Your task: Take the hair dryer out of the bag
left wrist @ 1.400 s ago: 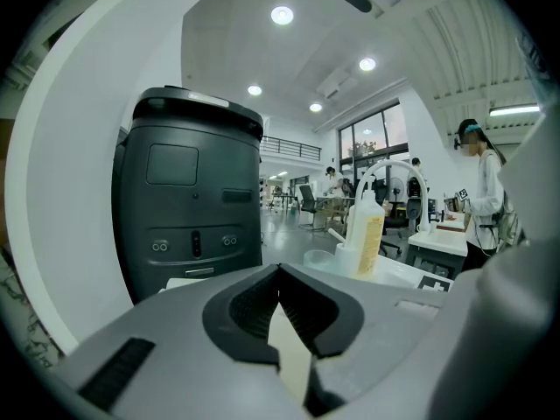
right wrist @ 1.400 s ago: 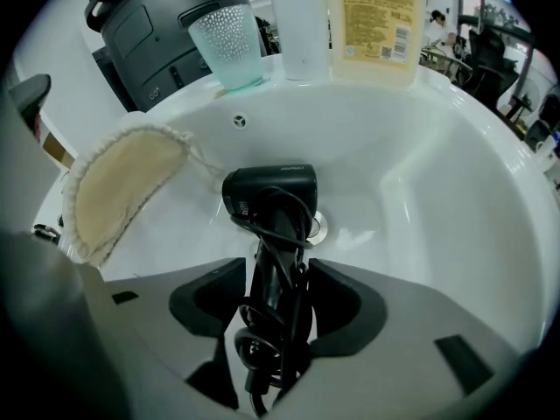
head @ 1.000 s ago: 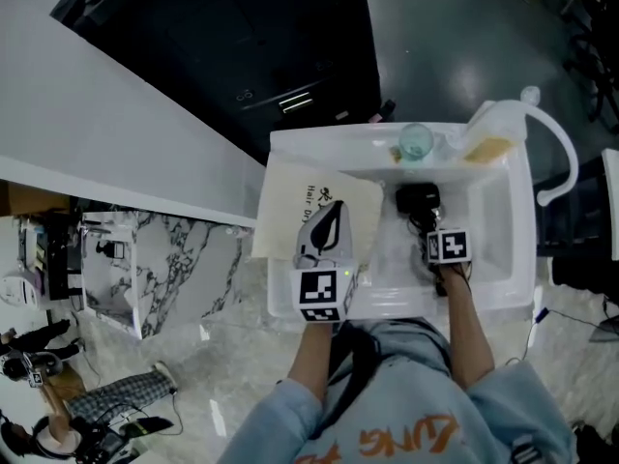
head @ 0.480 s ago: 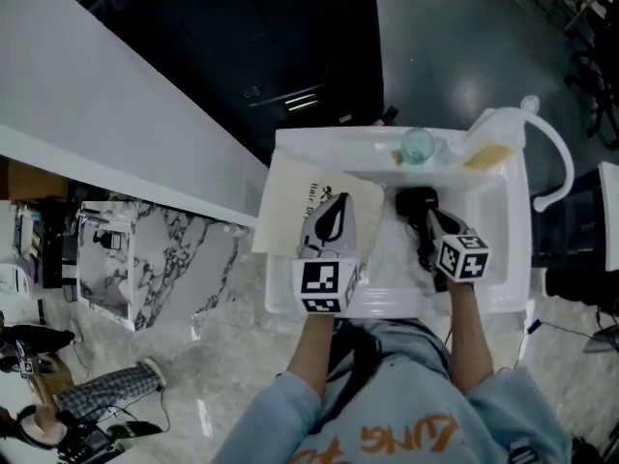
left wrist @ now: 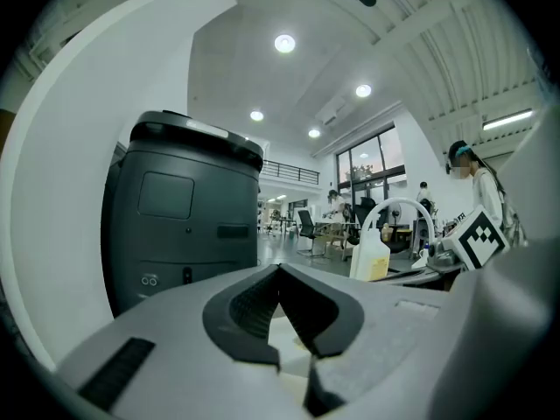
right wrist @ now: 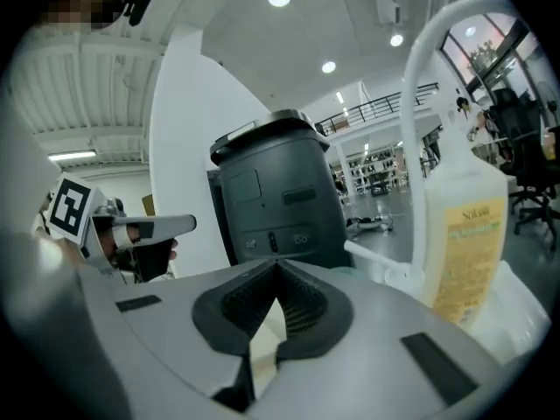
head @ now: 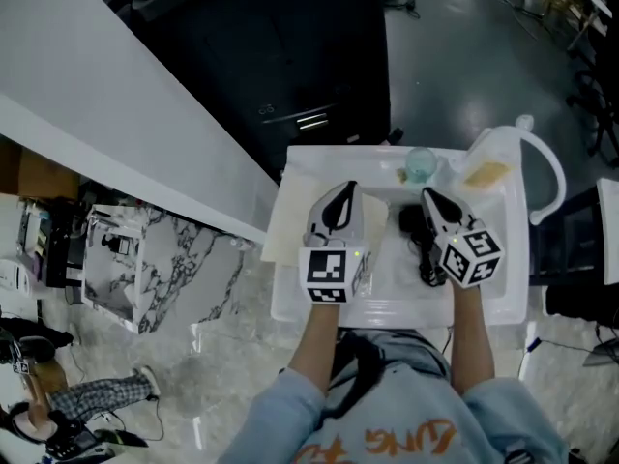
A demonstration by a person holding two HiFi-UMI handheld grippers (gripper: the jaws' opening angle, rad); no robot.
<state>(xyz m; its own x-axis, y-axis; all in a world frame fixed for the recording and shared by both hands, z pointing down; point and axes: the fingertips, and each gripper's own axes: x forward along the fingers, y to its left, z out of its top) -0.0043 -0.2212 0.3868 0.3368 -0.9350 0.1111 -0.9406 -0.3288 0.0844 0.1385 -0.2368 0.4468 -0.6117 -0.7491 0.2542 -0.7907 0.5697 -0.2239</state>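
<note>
Hair dryer (head: 410,218): black, out of the bag, lying in the middle of white sink (head: 282,307). Cream paper bag (head: 282,228): flat across the sink's left edge. Left gripper (head: 345,189): above the bag, jaws together, nothing seen between them. Right gripper (head: 427,194): raised over the hair dryer, clear of it, jaws closed and empty. Glass (head: 420,164): at the far edge. White jug (head: 491,159): in the far right corner.
</note>
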